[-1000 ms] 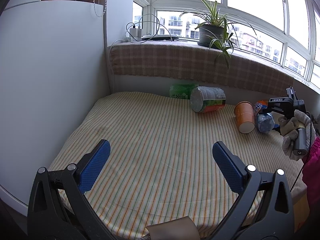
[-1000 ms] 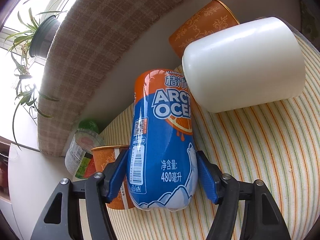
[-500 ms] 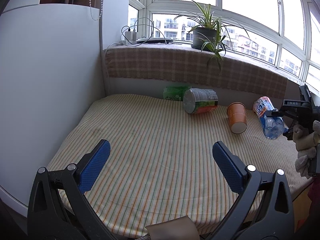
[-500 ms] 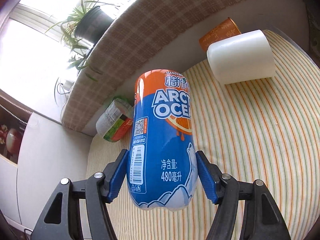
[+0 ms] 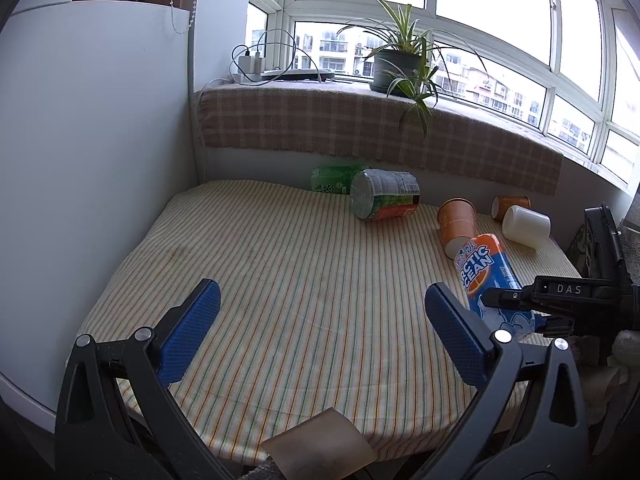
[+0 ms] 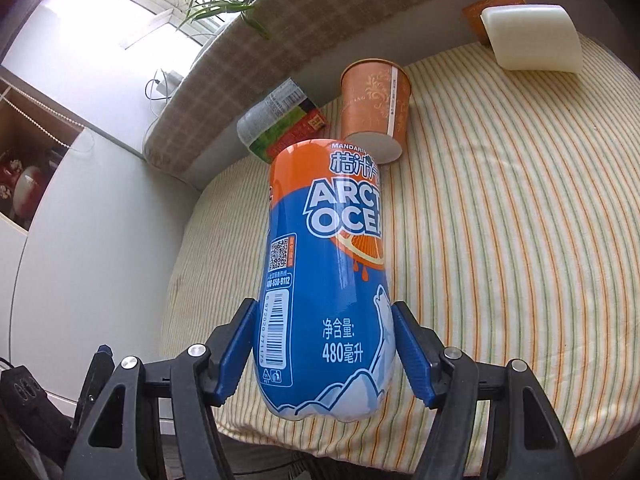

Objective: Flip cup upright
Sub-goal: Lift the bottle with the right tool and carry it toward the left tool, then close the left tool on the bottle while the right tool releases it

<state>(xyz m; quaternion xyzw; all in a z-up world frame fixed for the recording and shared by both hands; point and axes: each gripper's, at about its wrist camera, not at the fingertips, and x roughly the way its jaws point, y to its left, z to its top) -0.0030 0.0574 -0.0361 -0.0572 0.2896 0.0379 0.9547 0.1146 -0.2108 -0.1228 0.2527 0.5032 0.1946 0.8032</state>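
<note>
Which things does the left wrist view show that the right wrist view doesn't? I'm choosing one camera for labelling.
Only the left wrist view shows the open left gripper, the green packet by the back wall and the brown card at the table's near edge. Only the right wrist view shows the bottle's barcode. Both show the right gripper shut on the blue bottle, the lying orange cup, the white cup and the striped cloth.

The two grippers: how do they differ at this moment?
The right gripper is shut on the blue and orange Arctic Ocean bottle, clamping its lower body; the left gripper is open and holds nothing. The right one carries the bottle above the striped table, near its right edge; the left hangs over the table's front part. Both have blue pads on black frames.
</note>
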